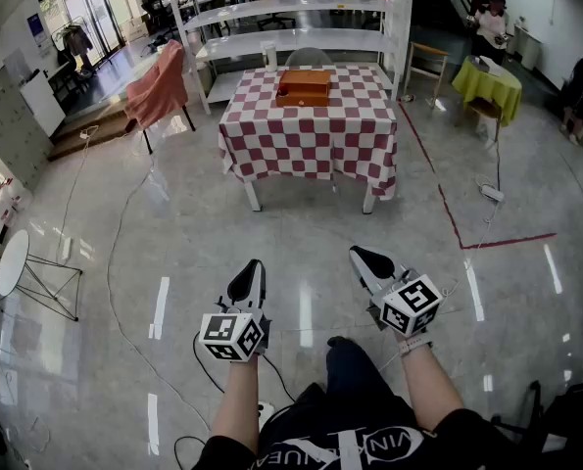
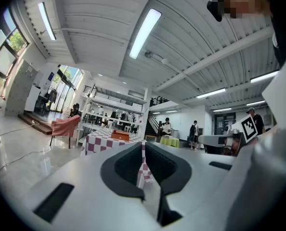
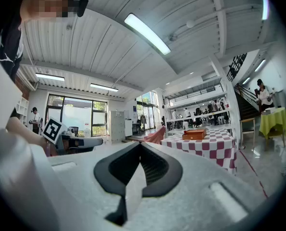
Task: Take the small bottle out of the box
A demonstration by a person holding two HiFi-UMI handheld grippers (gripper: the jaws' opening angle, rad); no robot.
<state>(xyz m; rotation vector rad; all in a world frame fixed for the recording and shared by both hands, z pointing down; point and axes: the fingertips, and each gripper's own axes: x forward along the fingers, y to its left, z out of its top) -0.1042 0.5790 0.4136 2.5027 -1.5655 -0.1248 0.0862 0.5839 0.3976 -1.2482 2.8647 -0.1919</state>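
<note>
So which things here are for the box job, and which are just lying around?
For the job: box, checked table under it, left gripper, right gripper (both shut, empty).
Lying about: pink chair, yellow table, shelves, round white table.

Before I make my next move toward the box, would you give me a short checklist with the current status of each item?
1. Left gripper empty, fingers together: ok.
2. Right gripper empty, fingers together: ok.
3. Box located: ok, it sits on the checkered table.
4. Box within reach: not ok, the table stands well ahead across the floor.
5. Small bottle sighted: cannot tell, the box is too far off to see inside.
6. Box open at the top: cannot tell from here.
</note>
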